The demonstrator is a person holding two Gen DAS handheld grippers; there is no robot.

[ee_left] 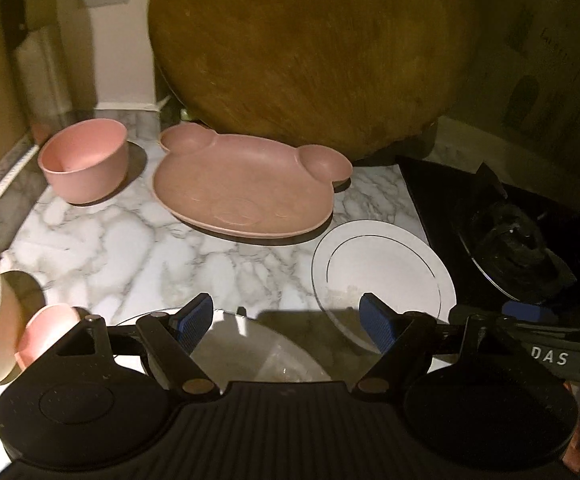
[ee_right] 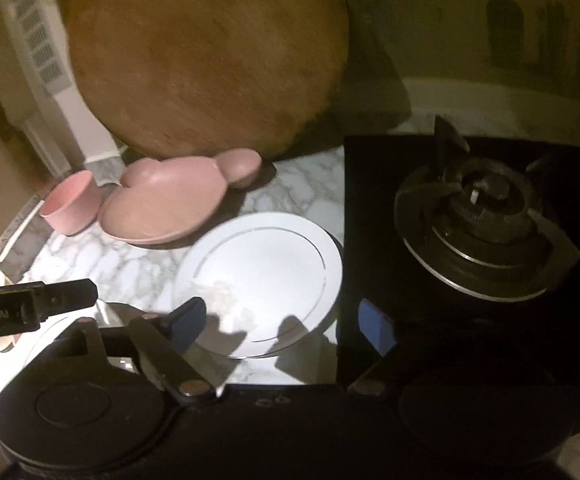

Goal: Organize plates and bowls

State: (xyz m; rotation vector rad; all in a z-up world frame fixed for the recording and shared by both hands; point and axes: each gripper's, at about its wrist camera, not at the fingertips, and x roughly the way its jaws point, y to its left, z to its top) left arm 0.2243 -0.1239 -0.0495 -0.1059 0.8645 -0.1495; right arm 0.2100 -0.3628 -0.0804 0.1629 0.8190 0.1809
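White plate (ee_right: 260, 280): just ahead of right gripper (ee_right: 288, 330), jaws wide apart, holding nothing. Bear-shaped pink plate (ee_left: 246, 188): beyond left gripper (ee_left: 290, 326), wide apart, empty.

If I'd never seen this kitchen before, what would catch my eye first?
Probably the big round wooden board leaning upright at the back of the marble counter. Just in front of it lies a pink bear-shaped plate with two round ears, a pink bowl to its left. Nearer the camera, a white plate sits beside the black gas stove, where the open right gripper hangs over it.
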